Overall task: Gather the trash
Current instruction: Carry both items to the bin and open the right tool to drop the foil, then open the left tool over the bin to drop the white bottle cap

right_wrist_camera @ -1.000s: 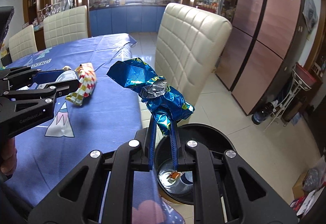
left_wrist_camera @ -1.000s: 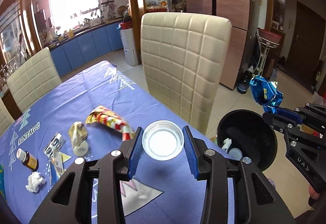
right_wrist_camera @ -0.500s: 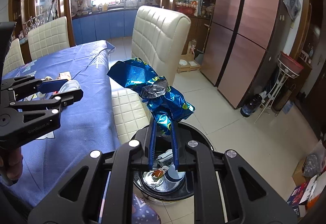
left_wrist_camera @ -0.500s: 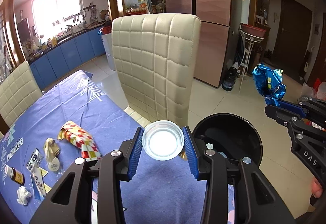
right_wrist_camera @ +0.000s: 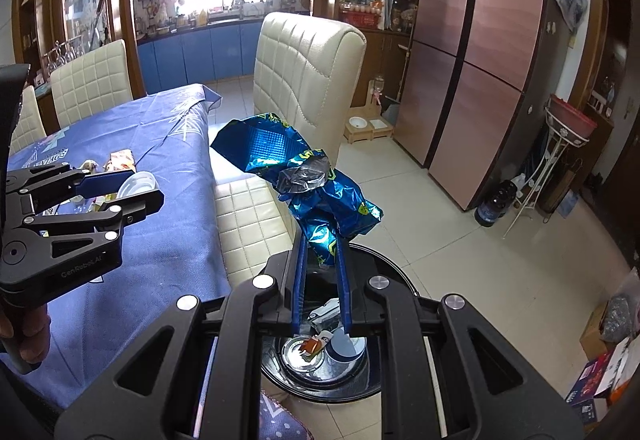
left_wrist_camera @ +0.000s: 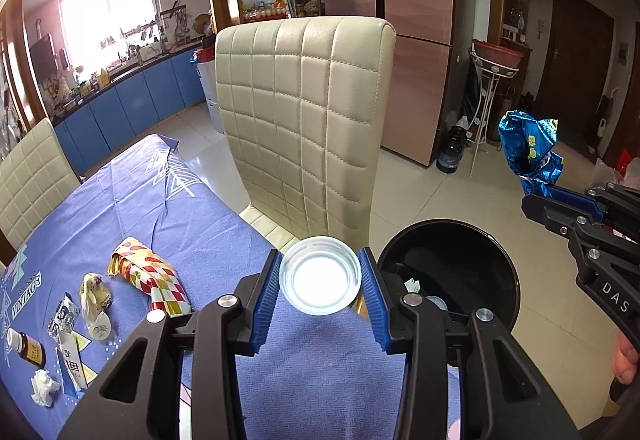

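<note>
My left gripper [left_wrist_camera: 320, 282] is shut on a clear plastic cup [left_wrist_camera: 320, 280], held above the table's near edge beside the black trash bin [left_wrist_camera: 500, 252]. It also shows in the right wrist view [right_wrist_camera: 120, 186]. My right gripper [right_wrist_camera: 322, 268] is shut on a crumpled blue foil bag [right_wrist_camera: 296, 176], held directly over the bin [right_wrist_camera: 384, 384], which holds several bits of trash. The blue bag also shows in the left wrist view [left_wrist_camera: 530, 144], right of the bin.
On the blue tablecloth [left_wrist_camera: 192, 208] lie a red-yellow wrapper [left_wrist_camera: 150, 280], small packets [left_wrist_camera: 94, 296], a brown bottle [left_wrist_camera: 28, 348] and a white tissue [left_wrist_camera: 44, 386]. A cream chair [left_wrist_camera: 308, 128] stands at the table's edge behind the bin. Fridge [right_wrist_camera: 480, 40] at back right.
Both grippers have shifted right, away from the table; the bin now lies right under the blue bag and close beside the cup. Both grips hold unchanged.
</note>
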A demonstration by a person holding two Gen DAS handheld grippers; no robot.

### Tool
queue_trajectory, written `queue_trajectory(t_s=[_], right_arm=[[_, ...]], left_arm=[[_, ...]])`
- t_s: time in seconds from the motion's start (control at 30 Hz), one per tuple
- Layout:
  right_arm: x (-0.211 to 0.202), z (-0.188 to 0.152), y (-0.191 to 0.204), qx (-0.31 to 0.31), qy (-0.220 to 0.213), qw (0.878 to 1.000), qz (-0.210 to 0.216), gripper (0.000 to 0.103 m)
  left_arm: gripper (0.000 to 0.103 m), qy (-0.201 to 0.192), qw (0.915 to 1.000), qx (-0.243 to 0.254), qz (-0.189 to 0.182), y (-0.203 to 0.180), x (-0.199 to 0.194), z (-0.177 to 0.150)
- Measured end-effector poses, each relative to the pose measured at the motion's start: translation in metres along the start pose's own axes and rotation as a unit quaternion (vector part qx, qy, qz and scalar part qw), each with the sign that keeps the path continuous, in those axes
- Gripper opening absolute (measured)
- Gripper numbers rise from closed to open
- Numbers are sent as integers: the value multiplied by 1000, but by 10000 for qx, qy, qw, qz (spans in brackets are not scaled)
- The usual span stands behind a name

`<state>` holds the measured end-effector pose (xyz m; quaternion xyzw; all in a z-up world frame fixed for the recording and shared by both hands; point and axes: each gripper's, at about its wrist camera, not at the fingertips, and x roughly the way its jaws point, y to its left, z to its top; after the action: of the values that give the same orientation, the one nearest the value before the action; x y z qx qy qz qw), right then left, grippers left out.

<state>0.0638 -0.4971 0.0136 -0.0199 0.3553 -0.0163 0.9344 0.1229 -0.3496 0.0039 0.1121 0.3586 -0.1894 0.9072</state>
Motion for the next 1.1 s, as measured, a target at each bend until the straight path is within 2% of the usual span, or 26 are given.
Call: queue_trajectory(t_s=[0.1,0.13,0.2,0.23,0.27,0.33,0.7,1.1], right_arm=[[5,-2,-2,131,145,9997,141,18],[6,-3,-3,172,177,9995,171,23],[6,-5,-4,186,189,9996,85,42],[5,-6,-4,182,151,9997,15,74],[2,-6,-3,188,51,9998,-44,87],[-5,-5,-2,140,-124,9996,-187,85],[-9,-5,-19,510,-141,9982,-286,84],[-16,-15,-37,693,-140,9963,-499,84]], left_arm=[[38,18,10000,-12,-4,2,1,0],[38,27,10000,-16,-15,2,1,0],[39,40,10000,-18,-36,2,2,-1],[38,47,10000,-15,-46,2,2,-1],[39,51,10000,-11,-52,2,2,-1],[38,46,10000,2,-69,2,2,-1],[39,47,9997,132,-197,-7,1,0],[39,-56,9982,383,-452,-37,2,9]])
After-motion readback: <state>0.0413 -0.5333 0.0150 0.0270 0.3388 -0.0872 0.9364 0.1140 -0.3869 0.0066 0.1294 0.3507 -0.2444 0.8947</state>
